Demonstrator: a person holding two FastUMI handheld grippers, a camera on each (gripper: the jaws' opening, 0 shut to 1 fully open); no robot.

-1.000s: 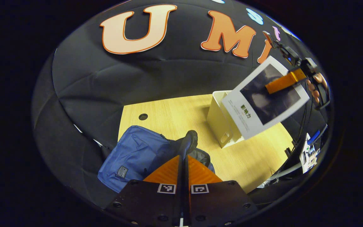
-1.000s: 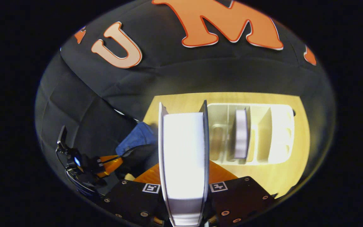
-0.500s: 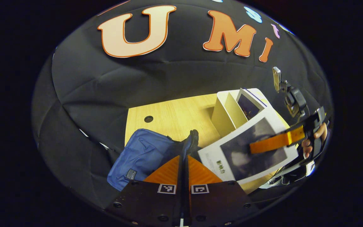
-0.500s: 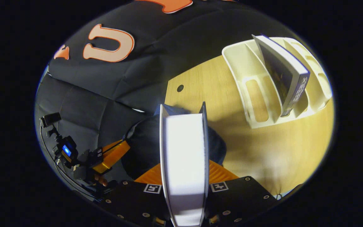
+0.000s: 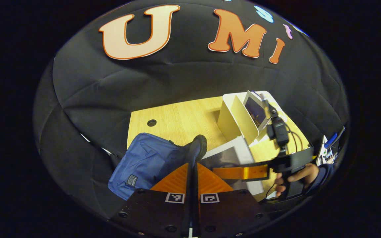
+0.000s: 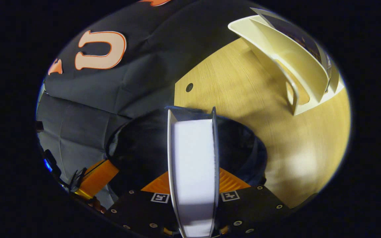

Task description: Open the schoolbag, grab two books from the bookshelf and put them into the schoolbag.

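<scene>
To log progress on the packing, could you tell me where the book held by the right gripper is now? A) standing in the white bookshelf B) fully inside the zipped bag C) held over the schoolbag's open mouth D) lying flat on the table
C: in the right gripper view the book, clamped in the right gripper, hangs over the schoolbag's dark opening, away from the bookshelf.

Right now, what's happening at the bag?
The left claw is shut on the rim of the blue schoolbag, holding it open. The right claw is shut on a white-covered book, poised at the bag's dark opening. Another book stands in the cream bookshelf on the wooden table.
</scene>
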